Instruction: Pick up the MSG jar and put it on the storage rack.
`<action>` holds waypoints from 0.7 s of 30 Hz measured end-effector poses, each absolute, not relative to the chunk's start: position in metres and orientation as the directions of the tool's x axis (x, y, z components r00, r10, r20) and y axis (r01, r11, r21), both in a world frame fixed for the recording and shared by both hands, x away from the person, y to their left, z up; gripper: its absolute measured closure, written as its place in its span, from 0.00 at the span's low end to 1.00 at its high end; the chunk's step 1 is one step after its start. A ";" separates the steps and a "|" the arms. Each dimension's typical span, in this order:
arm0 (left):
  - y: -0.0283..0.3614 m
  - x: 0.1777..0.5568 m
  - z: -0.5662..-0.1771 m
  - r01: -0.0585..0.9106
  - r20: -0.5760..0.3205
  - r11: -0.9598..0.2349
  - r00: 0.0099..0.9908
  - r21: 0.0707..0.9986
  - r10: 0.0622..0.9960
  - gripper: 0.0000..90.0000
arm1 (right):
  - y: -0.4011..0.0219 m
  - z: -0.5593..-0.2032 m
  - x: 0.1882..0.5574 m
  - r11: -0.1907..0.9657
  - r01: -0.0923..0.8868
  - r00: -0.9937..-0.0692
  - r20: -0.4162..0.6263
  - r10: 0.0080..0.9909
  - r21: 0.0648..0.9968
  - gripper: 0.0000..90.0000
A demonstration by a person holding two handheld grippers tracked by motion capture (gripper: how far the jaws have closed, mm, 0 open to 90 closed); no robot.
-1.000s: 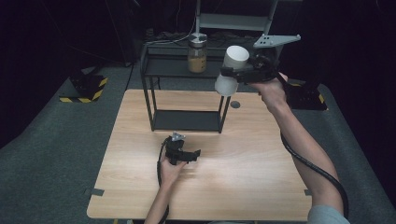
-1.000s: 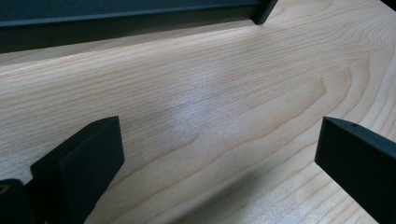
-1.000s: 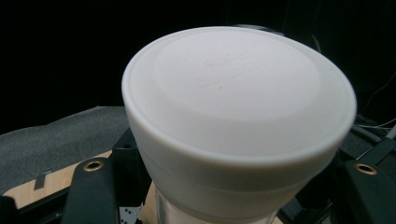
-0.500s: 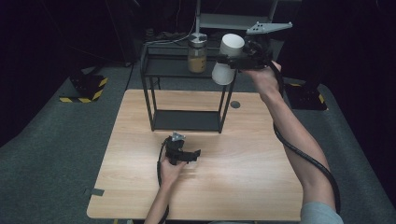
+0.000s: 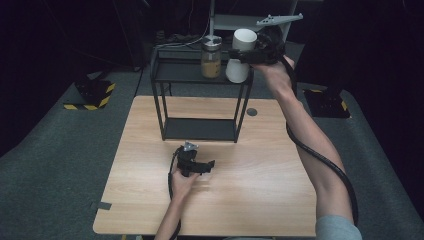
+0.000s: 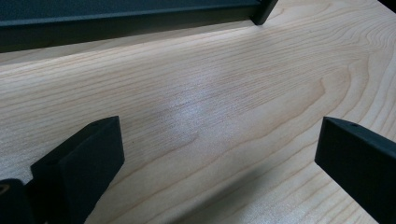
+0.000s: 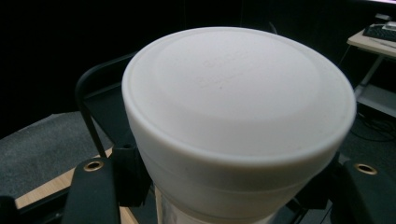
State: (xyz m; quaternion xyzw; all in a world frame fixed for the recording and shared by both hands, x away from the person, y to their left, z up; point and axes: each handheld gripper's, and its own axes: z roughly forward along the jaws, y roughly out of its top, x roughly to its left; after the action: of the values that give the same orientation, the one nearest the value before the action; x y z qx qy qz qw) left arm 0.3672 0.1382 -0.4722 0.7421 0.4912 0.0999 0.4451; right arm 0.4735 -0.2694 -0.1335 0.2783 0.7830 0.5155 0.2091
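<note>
The right gripper (image 5: 248,56) and the white container (image 5: 239,55) clamped in it are carried left and farther back, from off the shelf's (image 5: 176,73) right corner to over its top tier, near the jar (image 5: 211,56).

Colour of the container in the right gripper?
White container, plain, no pattern; clearest in the right gripper view.

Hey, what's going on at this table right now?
A person works with tongs in each hand. The right tongs are shut on a white container, held up at the right end of the black rack's top shelf, beside a jar with amber contents standing on that shelf. The left tongs rest open and empty on the wooden table, in front of the rack.
</note>
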 end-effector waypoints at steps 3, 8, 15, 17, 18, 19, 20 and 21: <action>0.138 0.367 -0.472 0.640 -0.290 -0.120 0.497 0.759 0.818 0.02 | -0.265 -0.134 0.479 0.318 0.236 -0.748 -0.037 0.663 0.918 0.39; 0.139 0.367 -0.472 0.639 -0.288 -0.123 0.499 0.759 0.817 0.02 | -0.261 -0.135 0.486 0.314 0.256 -0.736 -0.026 0.676 0.914 0.39; 0.139 0.367 -0.472 0.638 -0.288 -0.122 0.499 0.760 0.817 0.02 | -0.256 -0.133 0.491 0.323 0.268 -0.728 -0.029 0.685 0.908 0.39; 0.139 0.367 -0.472 0.638 -0.288 -0.122 0.499 0.760 0.818 0.02 | -0.255 -0.132 0.493 0.325 0.268 -0.727 -0.031 0.686 0.907 0.39; 0.139 0.367 -0.472 0.639 -0.288 -0.123 0.499 0.759 0.817 0.02 | -0.255 -0.132 0.493 0.328 0.269 -0.727 -0.032 0.686 0.905 0.39; 0.138 0.367 -0.472 0.638 -0.287 -0.122 0.499 0.760 0.818 0.02 | -0.254 -0.131 0.494 0.329 0.270 -0.726 -0.034 0.687 0.905 0.39; 0.138 0.367 -0.472 0.640 -0.289 -0.121 0.498 0.759 0.818 0.02 | -0.254 -0.132 0.494 0.330 0.268 -0.724 -0.036 0.689 0.905 0.39; 0.138 0.367 -0.472 0.640 -0.290 -0.120 0.497 0.759 0.818 0.02 | -0.255 -0.133 0.494 0.322 0.270 -0.723 -0.029 0.690 0.908 0.39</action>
State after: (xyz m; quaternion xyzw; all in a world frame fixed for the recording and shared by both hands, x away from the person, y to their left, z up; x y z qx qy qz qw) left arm 0.3671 0.1382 -0.4723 0.7418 0.4914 0.0999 0.4454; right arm 0.4941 -0.2553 -0.1328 0.3058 0.7849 0.4957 0.2116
